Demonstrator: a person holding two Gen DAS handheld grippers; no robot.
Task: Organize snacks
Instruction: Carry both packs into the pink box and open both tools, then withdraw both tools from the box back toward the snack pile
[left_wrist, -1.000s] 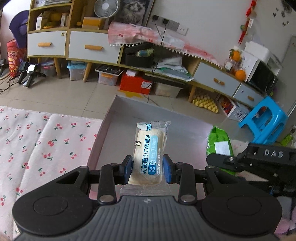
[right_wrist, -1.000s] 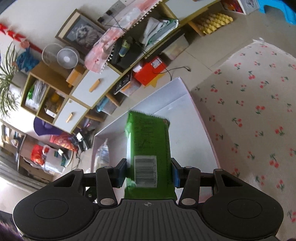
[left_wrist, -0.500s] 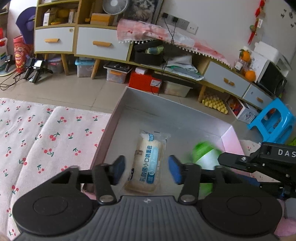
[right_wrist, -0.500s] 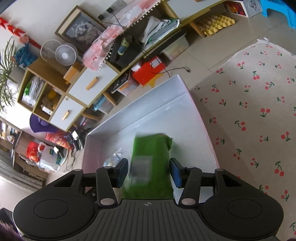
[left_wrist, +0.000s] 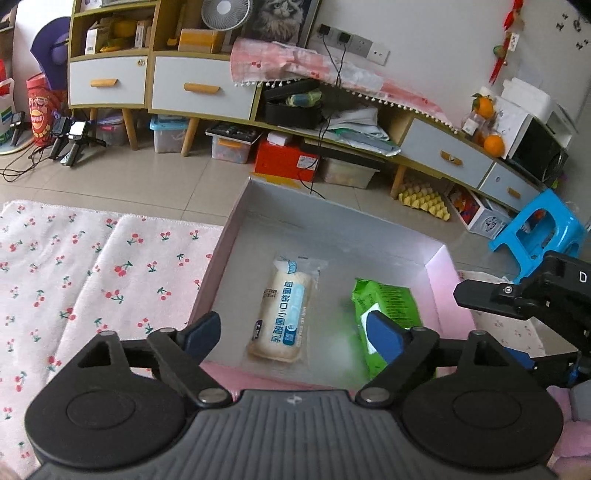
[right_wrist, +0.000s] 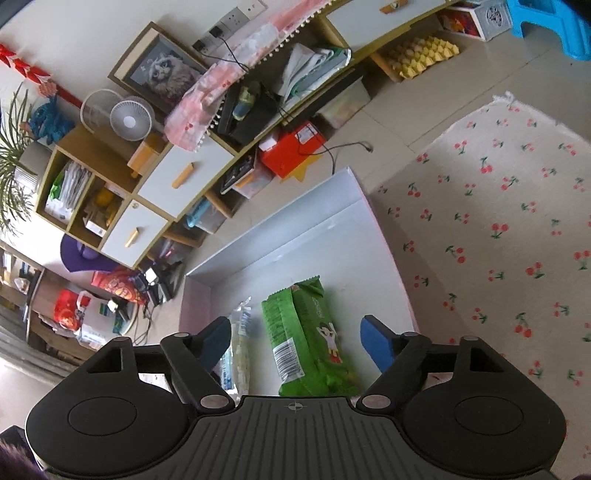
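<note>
Lying side by side inside the white box (left_wrist: 436, 258), the bread packet (left_wrist: 282, 319) and green snack pack (right_wrist: 306, 332) look light, soft and crinkly. Both tools, left tool (left_wrist: 291, 332) and right tool (right_wrist: 295, 341), have just been opening and stand wide, nothing pressed; any regrasp seems best across each pack's middle.

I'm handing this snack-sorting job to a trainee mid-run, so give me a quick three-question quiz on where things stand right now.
1. True or false: the left gripper is clamped on the white bread packet.
2. Which item lies nearer the cherry-print rug as the right wrist view shows it? A) the green snack bag B) the white bread packet C) the red box under the shelf
3. In a few words: where do both snacks rest?

Key:
1. False. Its jaws have just been opening and stand wide, with the packet lying free.
2. A
3. On the floor of the open grey box, side by side.
</note>
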